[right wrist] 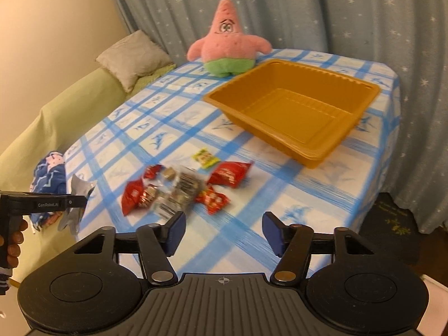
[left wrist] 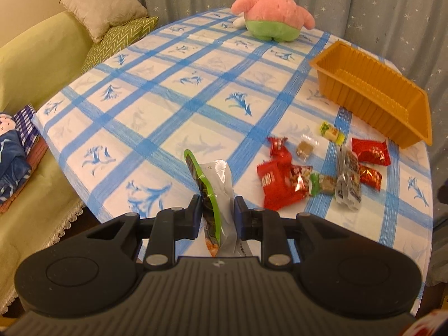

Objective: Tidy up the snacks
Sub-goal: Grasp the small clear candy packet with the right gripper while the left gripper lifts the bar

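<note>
Left tool (left wrist: pixel 217 210) pinches a silver-green snack pouch (left wrist: pixel 214 193); right tool (right wrist: pixel 224 231) gapes empty.

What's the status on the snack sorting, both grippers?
Left gripper shut on green-edged silver foil pouch, lifted. Right gripper open, empty. Orange plastic tray empty; loose wrapped snacks on checked tablecloth. Path clear.

Open cloth on the left, clutter and tray on the right

In the left wrist view the checked tablecloth (left wrist: pixel 156 103) lies bare across the frame's left and centre, giving free passage. At lower right the snack pile (left wrist: pixel 316 173) blocks the way, with the orange tray (left wrist: pixel 372 95) just beyond at right and the pink plush star (left wrist: pixel 274 14) at top centre.
</note>
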### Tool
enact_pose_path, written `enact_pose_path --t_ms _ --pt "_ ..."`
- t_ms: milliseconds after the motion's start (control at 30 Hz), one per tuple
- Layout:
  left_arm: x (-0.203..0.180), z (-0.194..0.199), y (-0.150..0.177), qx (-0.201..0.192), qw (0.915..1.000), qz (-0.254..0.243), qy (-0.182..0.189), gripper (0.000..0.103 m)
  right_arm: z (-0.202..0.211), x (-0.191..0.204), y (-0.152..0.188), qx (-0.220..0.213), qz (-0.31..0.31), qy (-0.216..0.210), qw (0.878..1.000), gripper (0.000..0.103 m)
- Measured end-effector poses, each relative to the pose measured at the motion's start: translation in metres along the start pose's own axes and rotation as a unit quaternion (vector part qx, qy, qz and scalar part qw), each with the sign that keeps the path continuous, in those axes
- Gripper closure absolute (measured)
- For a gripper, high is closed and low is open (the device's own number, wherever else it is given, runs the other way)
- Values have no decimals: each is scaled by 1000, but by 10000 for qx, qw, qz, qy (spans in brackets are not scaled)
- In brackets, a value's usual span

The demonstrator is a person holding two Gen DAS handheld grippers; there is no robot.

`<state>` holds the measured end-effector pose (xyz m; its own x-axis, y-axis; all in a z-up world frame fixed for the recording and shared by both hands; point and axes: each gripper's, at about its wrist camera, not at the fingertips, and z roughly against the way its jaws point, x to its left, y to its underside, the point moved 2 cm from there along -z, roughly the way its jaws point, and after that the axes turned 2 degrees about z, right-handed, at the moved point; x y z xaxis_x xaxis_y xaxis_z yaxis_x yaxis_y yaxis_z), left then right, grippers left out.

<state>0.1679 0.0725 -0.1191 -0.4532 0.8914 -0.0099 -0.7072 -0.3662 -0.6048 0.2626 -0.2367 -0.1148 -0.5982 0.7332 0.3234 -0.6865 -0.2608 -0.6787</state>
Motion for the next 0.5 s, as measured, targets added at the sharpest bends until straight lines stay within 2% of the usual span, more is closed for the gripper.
enact_pose_path --t_ms 167,500 --pt "6 -2 -14 -65 9998 -138 108 81 -28 21 -15 16 155 -124 9998 48" --pt "26 -23 -44 -67 9989 -269 387 81 -83 65 -42 113 241 -251 9993 63"
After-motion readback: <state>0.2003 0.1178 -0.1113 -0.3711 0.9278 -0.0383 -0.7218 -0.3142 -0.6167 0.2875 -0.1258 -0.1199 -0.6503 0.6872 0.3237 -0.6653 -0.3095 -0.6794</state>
